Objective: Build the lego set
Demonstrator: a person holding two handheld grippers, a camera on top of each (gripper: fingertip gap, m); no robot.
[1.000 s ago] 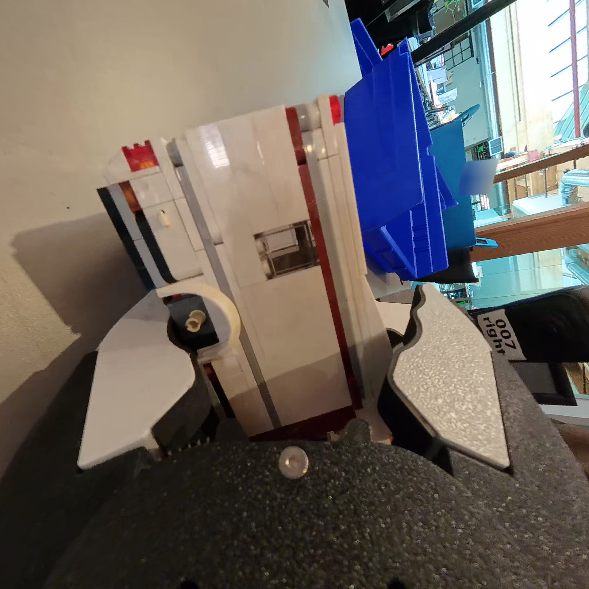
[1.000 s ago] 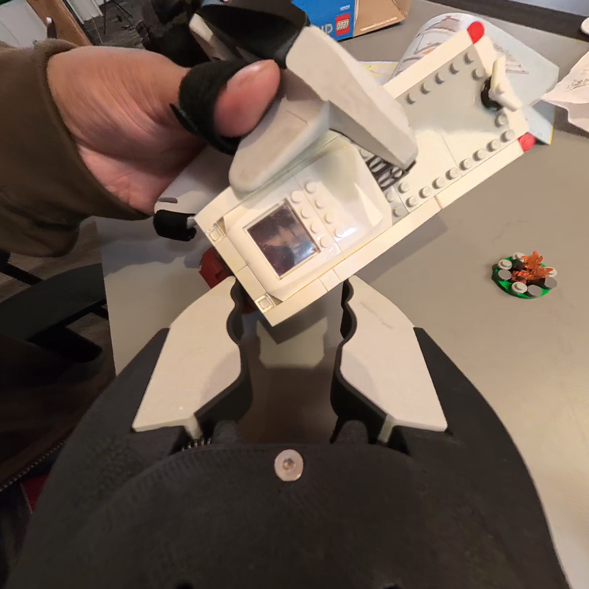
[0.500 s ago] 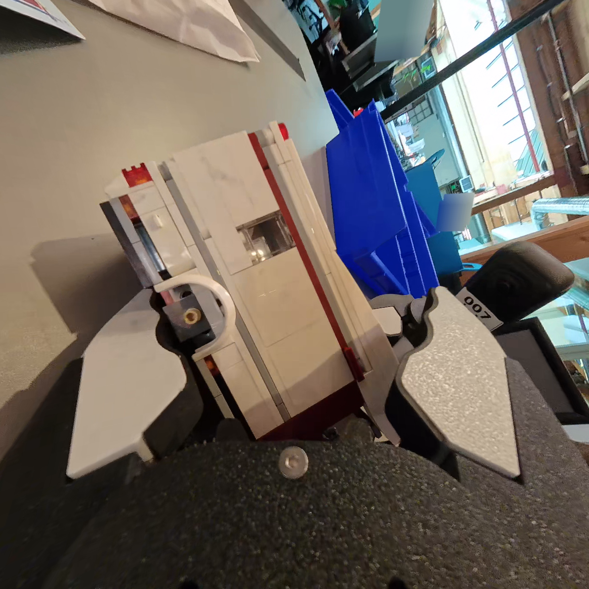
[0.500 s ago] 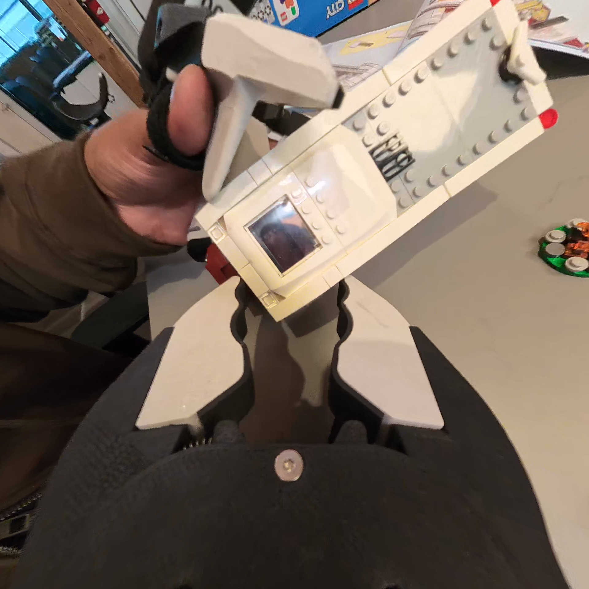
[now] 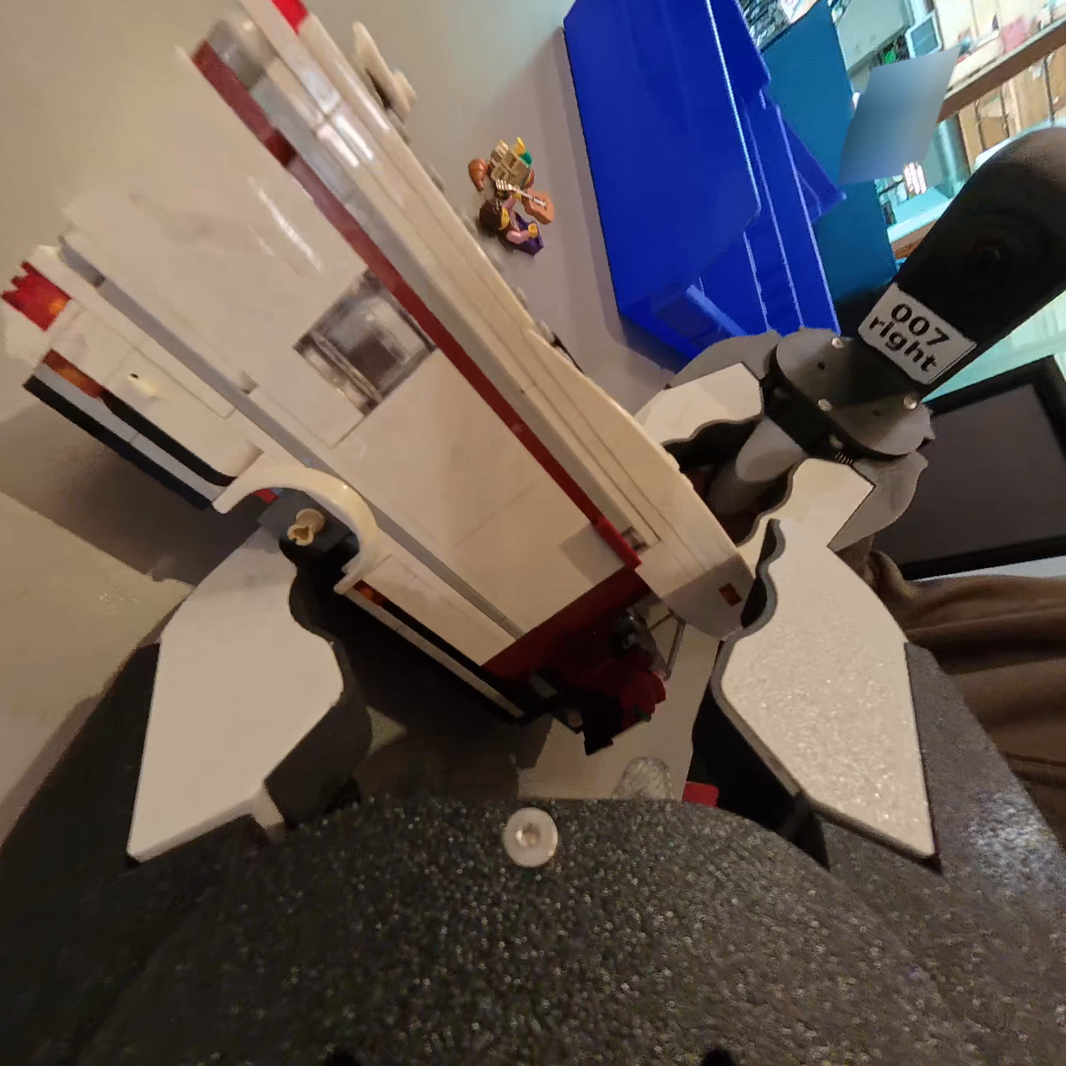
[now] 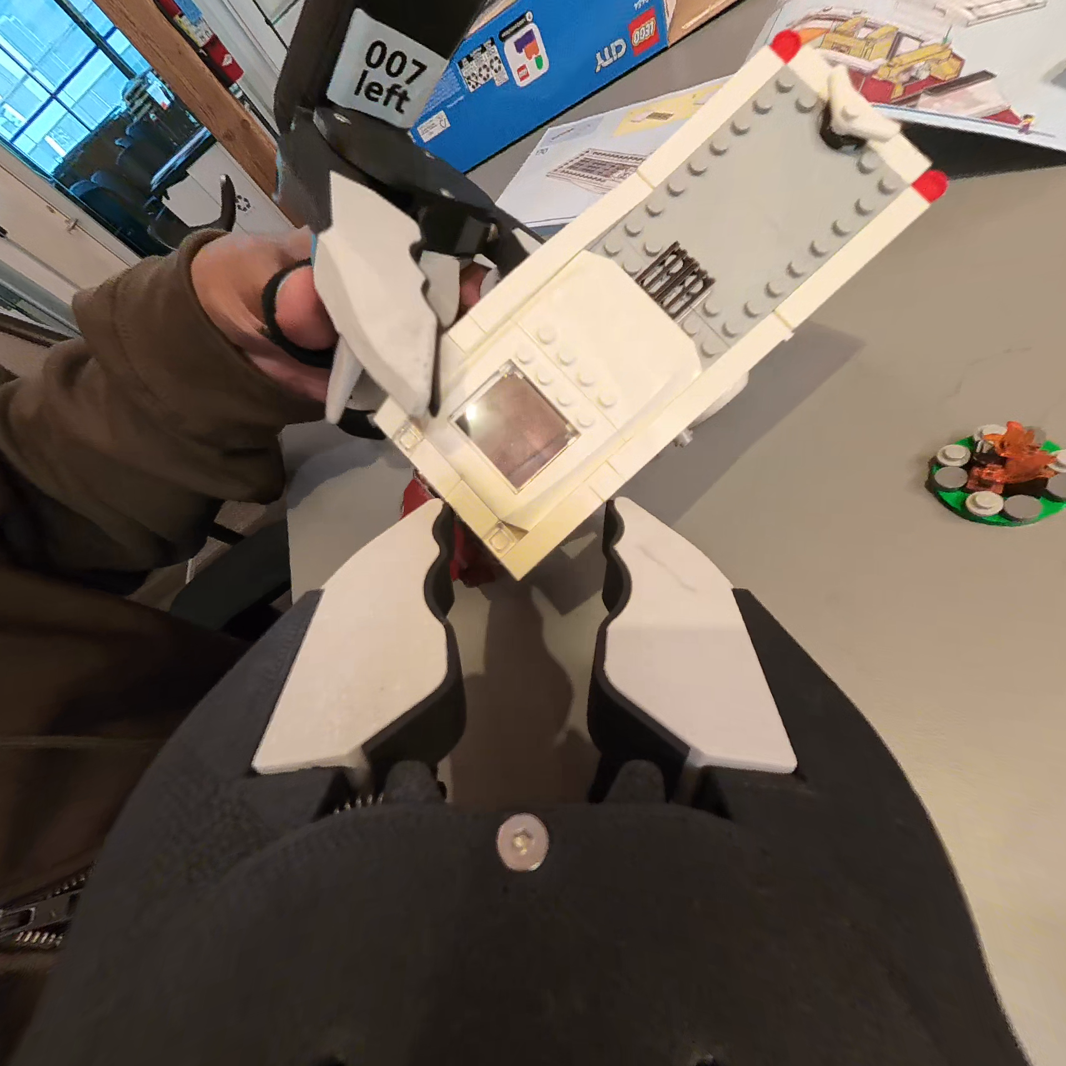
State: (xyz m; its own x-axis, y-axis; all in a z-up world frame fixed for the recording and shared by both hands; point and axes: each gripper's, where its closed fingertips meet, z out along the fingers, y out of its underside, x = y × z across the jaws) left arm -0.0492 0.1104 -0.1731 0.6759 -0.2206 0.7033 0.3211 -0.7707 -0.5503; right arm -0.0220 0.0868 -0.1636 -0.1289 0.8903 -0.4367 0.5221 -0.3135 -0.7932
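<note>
Holding a white brick-built camper van (image 5: 438,461) up in the air, the left gripper (image 5: 519,571) is spread wide around it. One finger (image 5: 231,692) is sitting under the wheel arch, and the other finger (image 5: 819,680) is pressing on the roof edge. In the right wrist view, the left gripper (image 6: 398,369) is clamping the van's (image 6: 634,323) front corner, and a hand (image 6: 259,311) in a brown sleeve is gripping its handle.

The right gripper (image 6: 522,519) is sitting just below the van's front end. Its two fingers (image 6: 369,646) are standing a narrow way apart. The van's front corner is poking in between the tips. I cannot tell if the left tip is touching it, and the right tip is standing clear, so this gripper is not squeezing anything.

The van is tilting, with its studded grey roof facing the right wrist view and its red-tipped back end pointing up and away.

Over on the grey tabletop (image 6: 865,692), a small round green campfire piece (image 6: 998,479) is lying near the right edge. Building booklets (image 6: 623,150) and a blue box (image 6: 554,63) are lying at the far edge. In the left wrist view, toy figures (image 5: 513,196) are lying beside blue bins (image 5: 692,190).
</note>
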